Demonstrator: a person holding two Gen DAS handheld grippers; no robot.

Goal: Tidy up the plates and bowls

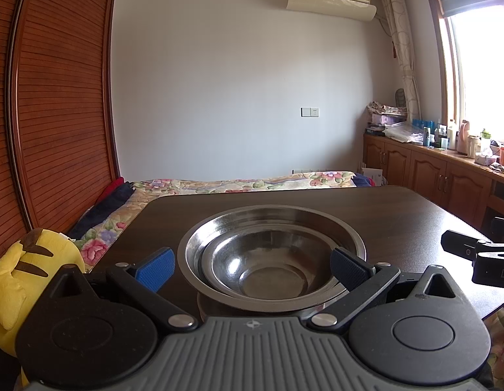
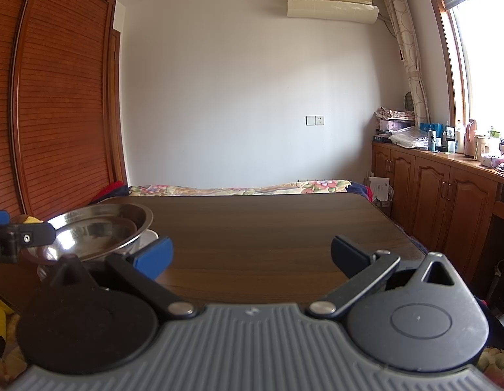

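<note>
Both sets of fingers stand apart, gripping nothing. Left gripper (image 1: 252, 268) faces the steel bowls (image 1: 271, 260), nested small in large near the tabletop (image 1: 398, 215) near-left corner, atop something pale. Right gripper (image 2: 252, 255) faces bare wood. Shiny, thin rims: I judge a slow, level pinch on the rim best.

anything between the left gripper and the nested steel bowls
Nothing visible. The open left gripper faces the stacked shiny steel bowls directly, its blue fingers flanking the near rim above the dark wooden table.
</note>
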